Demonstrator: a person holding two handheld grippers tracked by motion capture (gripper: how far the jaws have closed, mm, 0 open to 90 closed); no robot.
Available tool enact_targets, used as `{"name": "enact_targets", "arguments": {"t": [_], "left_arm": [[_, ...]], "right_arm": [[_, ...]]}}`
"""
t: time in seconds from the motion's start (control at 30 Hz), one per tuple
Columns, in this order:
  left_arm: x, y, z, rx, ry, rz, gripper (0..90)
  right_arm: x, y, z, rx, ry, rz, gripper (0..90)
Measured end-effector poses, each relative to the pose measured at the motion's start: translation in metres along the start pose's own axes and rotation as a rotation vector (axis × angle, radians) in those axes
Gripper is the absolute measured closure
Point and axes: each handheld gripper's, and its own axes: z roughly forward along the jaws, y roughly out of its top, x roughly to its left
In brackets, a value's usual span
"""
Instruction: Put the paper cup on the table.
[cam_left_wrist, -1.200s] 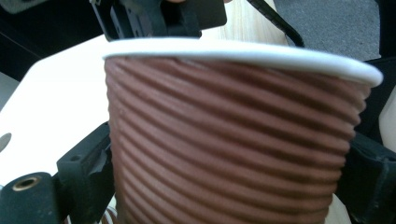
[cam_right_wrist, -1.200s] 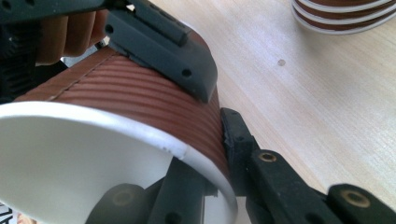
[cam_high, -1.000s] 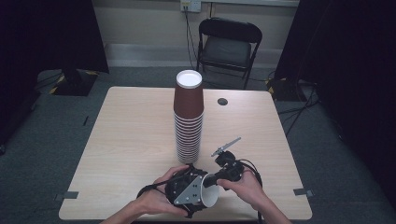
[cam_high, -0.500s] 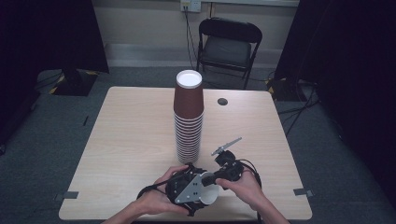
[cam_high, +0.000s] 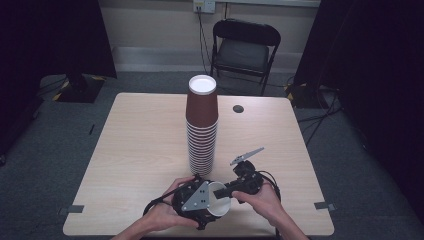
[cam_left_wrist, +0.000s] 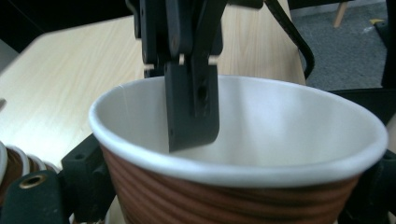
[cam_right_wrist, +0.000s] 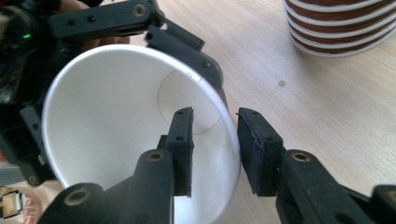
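Right tool (cam_right_wrist: 215, 149) open astride cup (cam_right_wrist: 116, 107) rim

Pale wood-grain table (cam_high: 135, 150) on grey carpet floor (cam_high: 45, 150). Black folding chair (cam_high: 245, 47) behind its far edge, against a cream wall (cam_high: 150, 25) with a wall socket (cam_high: 204, 5). Black curtains (cam_high: 50, 35) hang left and right. Tape marks (cam_high: 322, 205) on the carpet.

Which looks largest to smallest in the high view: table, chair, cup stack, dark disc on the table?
1. Table
2. Chair, though it stands farther away, so its real size is unsure
3. Cup stack
4. Dark disc
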Motion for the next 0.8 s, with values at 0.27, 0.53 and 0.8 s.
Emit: {"name": "enact_targets", "arguments": {"t": [0.27,0.53,0.8], "left_arm": [[0.011,-0.011,-0.014,-0.019,0.018,-0.088,10.4],[0.019,-0.021,-0.023,-0.037,0.022,-0.184,10.4],[0.023,-0.029,-0.032,-0.051,0.045,-0.231,10.3]], "right_arm": [[-0.001,-0.001,-0.005,-0.093,0.017,0.001,61.8],[-0.001,-0.001,-0.009,-0.172,0.006,-0.040,57.7],[0.000,-0.004,-0.013,-0.246,-0.038,-0.102,52.7]]}}
